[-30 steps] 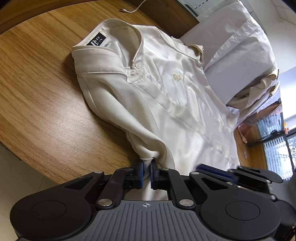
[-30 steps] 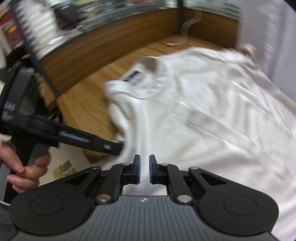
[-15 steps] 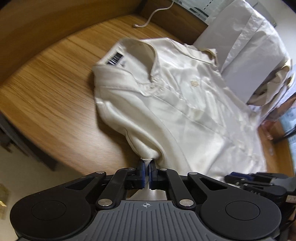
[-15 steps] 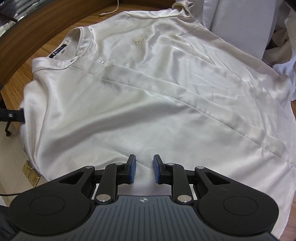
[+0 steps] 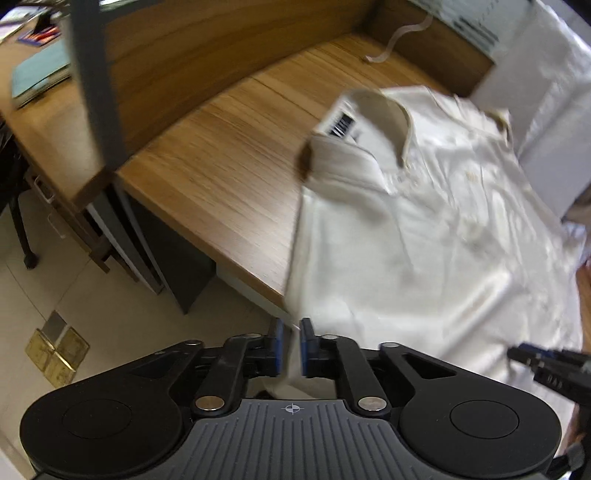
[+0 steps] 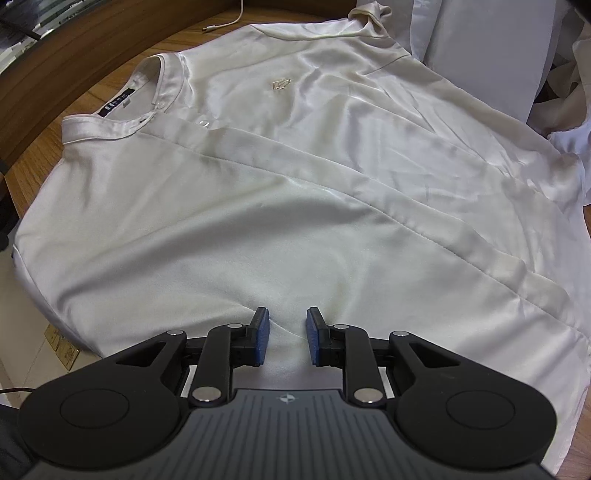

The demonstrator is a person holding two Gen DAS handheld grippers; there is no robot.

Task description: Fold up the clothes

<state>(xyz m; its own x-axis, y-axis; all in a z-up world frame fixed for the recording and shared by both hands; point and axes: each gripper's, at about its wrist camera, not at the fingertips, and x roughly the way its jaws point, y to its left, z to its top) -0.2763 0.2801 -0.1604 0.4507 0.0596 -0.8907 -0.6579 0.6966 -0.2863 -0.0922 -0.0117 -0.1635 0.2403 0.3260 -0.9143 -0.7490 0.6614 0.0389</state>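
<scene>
Both grippers angle steeply down over a cream shirt [image 6: 295, 177] spread on the wooden surface [image 5: 221, 177]; left gripper [image 5: 290, 345] jaws opening, shirt edge between them; right gripper [image 6: 284, 338] parted above cloth; only the left view shows floor [image 5: 92, 306].

Black grippers [image 6: 284, 334], blue pads [image 6: 263, 334], seemingly rubber.

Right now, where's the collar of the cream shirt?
In the right wrist view the collar sits upper left, at the far end of the cream shirt, beside the bare wooden desk and near the white cable.
</scene>
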